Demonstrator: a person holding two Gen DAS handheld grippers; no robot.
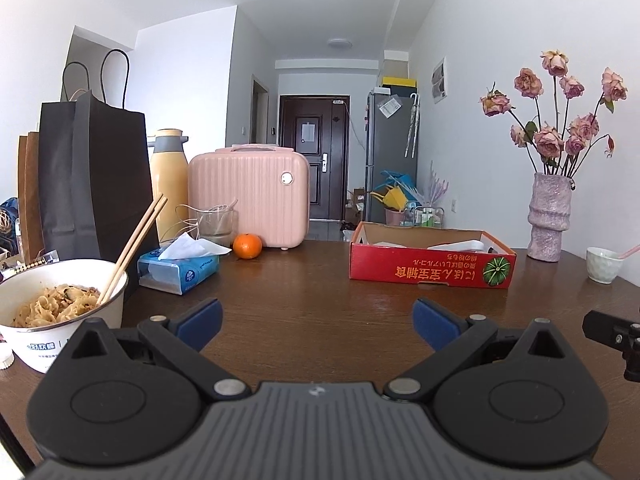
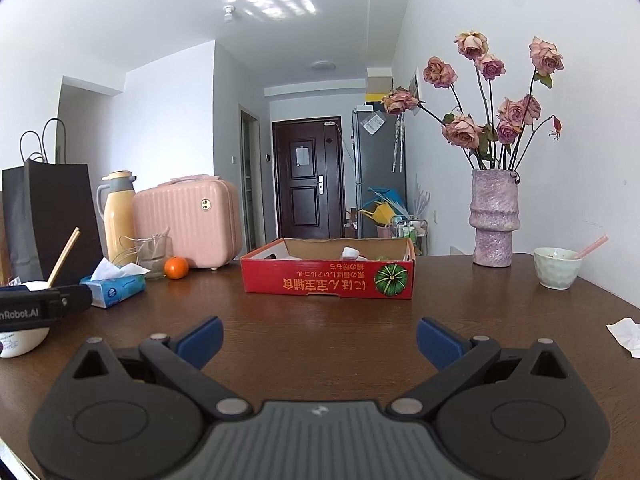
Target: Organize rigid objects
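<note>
Dark brown wooden table (image 1: 304, 280) fills the lower half of both views, with a hallway and dark door behind. Left gripper (image 1: 317, 322) hovers low over the table at bottom centre, level, its blue-padded jaws spread wide and empty. Right gripper (image 2: 319, 340) sits likewise at bottom centre of its view, jaws wide, holding nothing. One red cardboard tray (image 2: 328, 280) lies mid-frame ahead of both, holding a few white items. Left of it: one orange (image 1: 247, 246), one tissue pack (image 1: 180, 270), one pink case (image 1: 250, 196), one noodle bowl (image 1: 60, 312) with two chopsticks (image 1: 134, 246). At right stand one vase (image 2: 494, 218) and one cup (image 2: 557, 268)
</note>
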